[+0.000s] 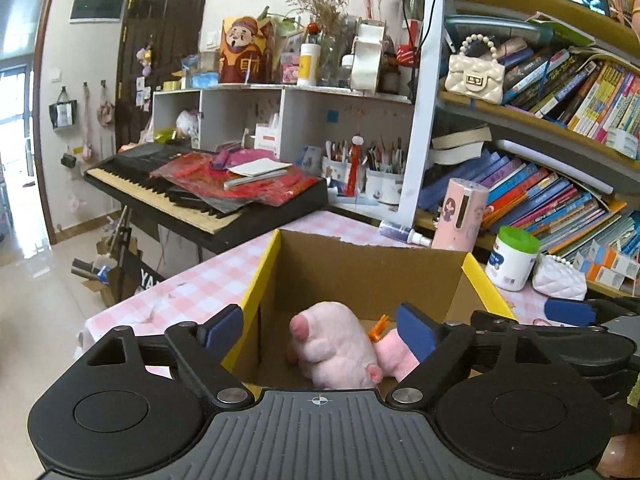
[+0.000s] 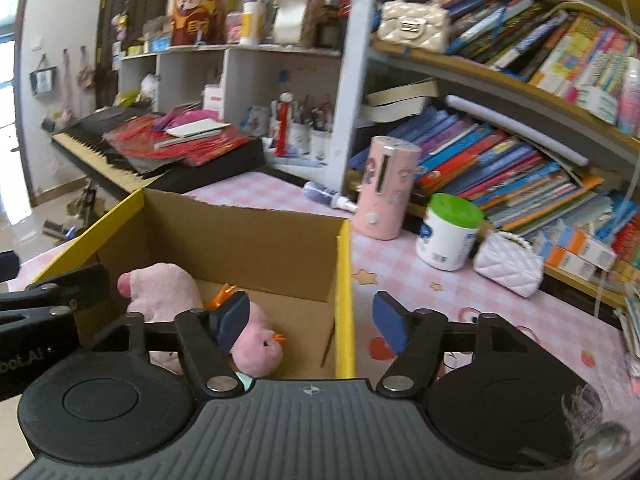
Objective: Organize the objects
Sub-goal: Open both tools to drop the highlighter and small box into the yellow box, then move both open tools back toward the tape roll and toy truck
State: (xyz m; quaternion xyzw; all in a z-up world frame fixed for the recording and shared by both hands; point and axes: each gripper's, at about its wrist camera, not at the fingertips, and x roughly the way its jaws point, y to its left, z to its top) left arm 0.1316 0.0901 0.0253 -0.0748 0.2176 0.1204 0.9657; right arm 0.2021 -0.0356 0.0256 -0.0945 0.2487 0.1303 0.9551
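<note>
An open cardboard box with yellow edges (image 1: 360,272) (image 2: 240,236) stands on the pink checked table. Inside lie a pink plush pig (image 1: 336,344) (image 2: 160,292) and a smaller pink plush bird with an orange beak (image 2: 260,344) (image 1: 396,356). My left gripper (image 1: 320,332) is open and empty, just above the box's near side. My right gripper (image 2: 310,320) is open and empty, straddling the box's right wall. The right gripper's blue pad shows in the left wrist view (image 1: 568,310).
A pink cylinder (image 2: 386,188), a white jar with green lid (image 2: 448,232) and a white quilted purse (image 2: 508,264) stand right of the box. Bookshelves (image 2: 520,160) rise behind. A keyboard piano (image 1: 192,196) with red items lies at left.
</note>
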